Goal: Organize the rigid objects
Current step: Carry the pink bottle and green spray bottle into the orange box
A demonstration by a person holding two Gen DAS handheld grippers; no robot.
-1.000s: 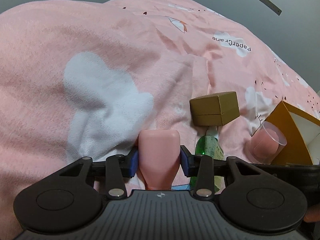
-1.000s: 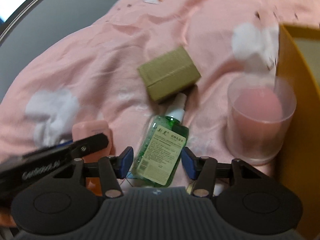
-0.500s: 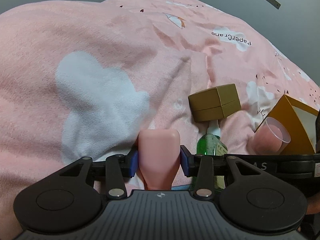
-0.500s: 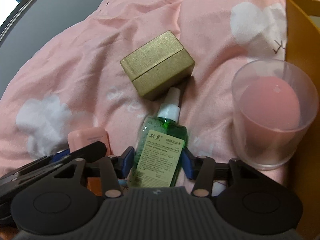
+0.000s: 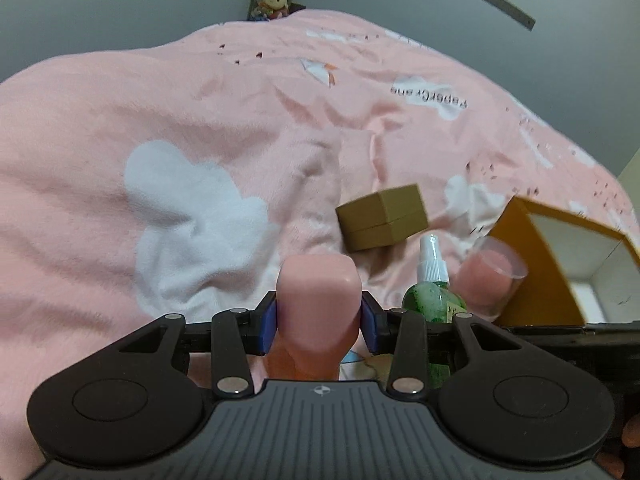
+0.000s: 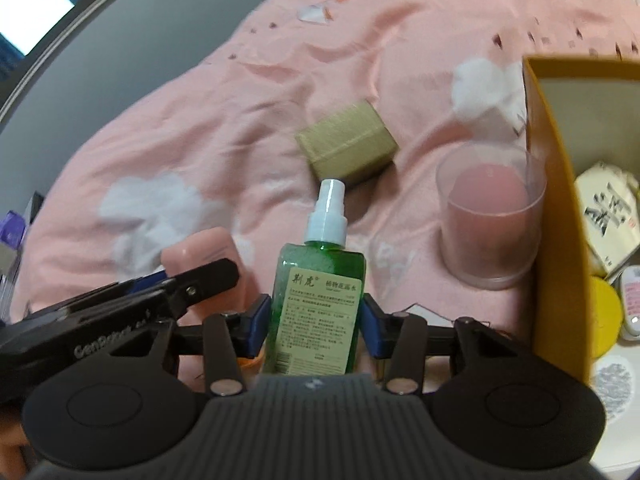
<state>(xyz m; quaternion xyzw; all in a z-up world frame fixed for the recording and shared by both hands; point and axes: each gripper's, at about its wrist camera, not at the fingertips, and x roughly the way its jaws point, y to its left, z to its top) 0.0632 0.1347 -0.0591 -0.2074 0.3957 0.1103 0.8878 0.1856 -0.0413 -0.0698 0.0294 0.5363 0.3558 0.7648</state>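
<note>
Two objects are in hand at this moment, one per gripper. Your left gripper (image 5: 319, 327) is clamped on the pink case (image 5: 318, 300), with both blue pads pressed against its sides; the case stands up between the fingers above the pink bedspread (image 5: 160, 120). Your right gripper (image 6: 313, 320) is clamped on the green spray bottle (image 6: 318, 300), label facing the camera and white nozzle pointing away from you. Whether either object is fully clear of the fabric cannot be told from these views. Note the destination: the yellow box (image 6: 554, 208) sits open at the right, and several items already lie inside it, among them a printed white pack (image 6: 610, 216) and a yellow round item (image 6: 606, 320). Treat that portion of the job as done. Still outside the box are the gold box (image 6: 346, 144), resting on the bedspread just beyond the bottle nozzle, and the clear cup (image 6: 490, 216) holding a pink sponge, which stands just beside the yellow box wall. Judged from this layout, the task is roughly midway: two objects held and awaiting placement, two more left to collect. When carrying the bottle toward the box, mind the cup, which stands in the direct path.
</note>
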